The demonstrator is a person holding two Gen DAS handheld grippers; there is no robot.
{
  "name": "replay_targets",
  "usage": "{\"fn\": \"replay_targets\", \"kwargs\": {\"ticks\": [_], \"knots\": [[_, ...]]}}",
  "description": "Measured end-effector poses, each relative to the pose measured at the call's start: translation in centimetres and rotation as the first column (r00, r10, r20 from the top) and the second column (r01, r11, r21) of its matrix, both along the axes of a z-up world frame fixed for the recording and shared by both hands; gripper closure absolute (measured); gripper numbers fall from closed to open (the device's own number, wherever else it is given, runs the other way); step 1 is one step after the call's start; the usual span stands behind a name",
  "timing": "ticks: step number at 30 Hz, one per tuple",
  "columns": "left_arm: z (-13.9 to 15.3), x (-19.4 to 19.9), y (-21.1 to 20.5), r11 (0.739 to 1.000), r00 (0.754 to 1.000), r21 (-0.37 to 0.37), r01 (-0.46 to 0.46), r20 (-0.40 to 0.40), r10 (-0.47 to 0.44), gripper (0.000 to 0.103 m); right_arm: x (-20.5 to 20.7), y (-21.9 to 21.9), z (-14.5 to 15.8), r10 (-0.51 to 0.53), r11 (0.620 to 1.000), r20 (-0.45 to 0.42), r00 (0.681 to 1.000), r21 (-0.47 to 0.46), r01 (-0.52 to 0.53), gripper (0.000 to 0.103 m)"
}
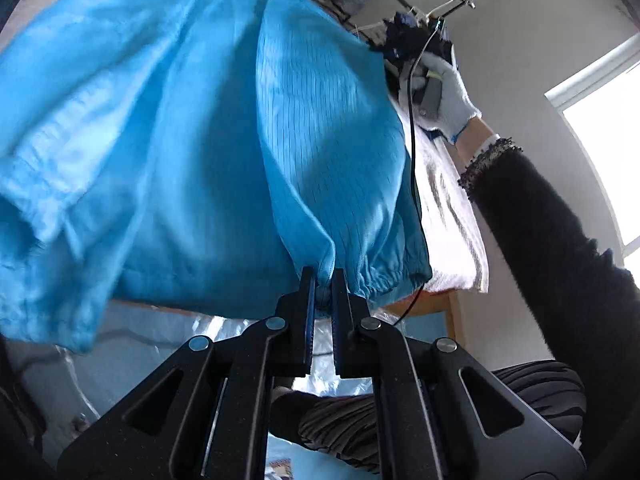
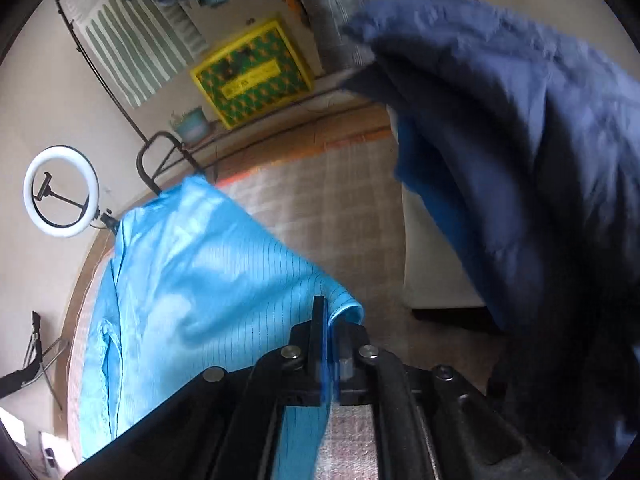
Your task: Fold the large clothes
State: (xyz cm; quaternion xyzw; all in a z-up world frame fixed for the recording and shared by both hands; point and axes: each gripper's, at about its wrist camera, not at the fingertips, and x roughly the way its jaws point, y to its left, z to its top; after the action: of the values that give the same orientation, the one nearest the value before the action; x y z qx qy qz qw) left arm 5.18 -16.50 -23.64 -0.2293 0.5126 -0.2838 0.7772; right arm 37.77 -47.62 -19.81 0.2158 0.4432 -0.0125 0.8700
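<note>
A large light-blue garment (image 1: 224, 140) with thin dark pinstripes hangs in the air, held off the table. My left gripper (image 1: 324, 284) is shut on its gathered elastic hem. In the right wrist view the same garment (image 2: 192, 280) drapes down to the left, and my right gripper (image 2: 330, 320) is shut on a folded edge of it. The gloved hand (image 1: 448, 96) that holds the right gripper shows in the left wrist view at the upper right.
A dark navy cloth (image 2: 520, 140) hangs close at the right. A white striped towel (image 1: 448, 216) lies on the wooden table (image 1: 436, 304). A checked mat (image 2: 340, 216) covers the table below. A ring light (image 2: 60, 190) and a yellow crate (image 2: 252, 72) stand beyond.
</note>
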Motion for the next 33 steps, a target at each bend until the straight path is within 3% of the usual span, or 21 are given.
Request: {"fn": "replay_targets", "kwargs": {"ticks": [1, 2, 12, 13, 16, 19, 21, 26, 28, 30, 32, 33], "knots": [[-0.3, -0.1, -0.2, 1.0, 1.0, -0.002, 0.004, -0.007, -0.004, 0.098, -0.5, -0.2, 0.1, 0.001, 1.0, 0.0, 1.0, 0.018, -0.001, 0.068], [-0.4, 0.0, -0.3, 1.0, 1.0, -0.003, 0.004, -0.009, -0.004, 0.098, -1.2, -0.5, 0.5, 0.0, 1.0, 0.018, 1.0, 0.027, -0.001, 0.062], [0.1, 0.1, -0.8, 0.999, 0.999, -0.013, 0.031, 0.013, -0.031, 0.098, -14.3, -2.5, 7.1, 0.055, 0.991, 0.128, 0.99, 0.115, -0.07, 0.062], [0.2, 0.0, -0.8, 0.999, 0.999, -0.01, 0.036, 0.013, -0.035, 0.095, -16.1, -2.3, 7.9, 0.061, 0.99, 0.138, 0.989, 0.119, -0.077, 0.062], [1.0, -0.6, -0.1, 0.999, 0.999, -0.015, 0.043, 0.014, -0.043, 0.072, -20.9, -1.4, 9.6, 0.083, 0.985, 0.151, 0.985, 0.14, -0.104, 0.06], [2.2, -1.5, 1.2, 0.999, 0.999, -0.022, 0.023, 0.044, -0.022, 0.067, -26.2, 1.0, 10.2, 0.125, 0.978, 0.142, 0.982, 0.15, -0.147, 0.054], [2.6, -1.6, 1.9, 1.0, 0.998, -0.021, -0.005, 0.055, 0.007, 0.059, -29.4, 3.3, 9.6, 0.169, 0.969, 0.121, 0.978, 0.161, -0.188, 0.05], [1.9, -0.3, 1.5, 1.0, 0.999, -0.004, -0.011, 0.051, 0.011, 0.058, -34.0, 8.7, 5.2, 0.249, 0.934, 0.049, 0.967, 0.254, -0.253, 0.05], [0.8, 0.8, 1.2, 0.999, 1.0, -0.015, -0.029, 0.005, 0.029, 0.06, -34.4, 9.8, 3.5, 0.259, 0.924, 0.032, 0.965, 0.282, -0.258, 0.05], [-0.4, 1.6, 1.1, 0.998, 0.998, -0.038, -0.045, -0.043, 0.043, 0.072, -34.2, 10.5, 1.4, 0.24, 0.911, 0.015, 0.971, 0.342, -0.231, 0.05], [-1.1, 2.0, 1.1, 0.999, 0.997, -0.022, -0.047, -0.055, 0.046, 0.091, -34.1, 10.9, -0.8, 0.22, 0.888, -0.011, 0.975, 0.417, -0.195, 0.05], [-1.5, 2.2, 1.0, 0.999, 0.997, -0.008, -0.048, -0.06, 0.048, 0.093, -34.2, 10.9, -1.7, 0.211, 0.885, -0.027, 0.977, 0.43, -0.179, 0.05]]}}
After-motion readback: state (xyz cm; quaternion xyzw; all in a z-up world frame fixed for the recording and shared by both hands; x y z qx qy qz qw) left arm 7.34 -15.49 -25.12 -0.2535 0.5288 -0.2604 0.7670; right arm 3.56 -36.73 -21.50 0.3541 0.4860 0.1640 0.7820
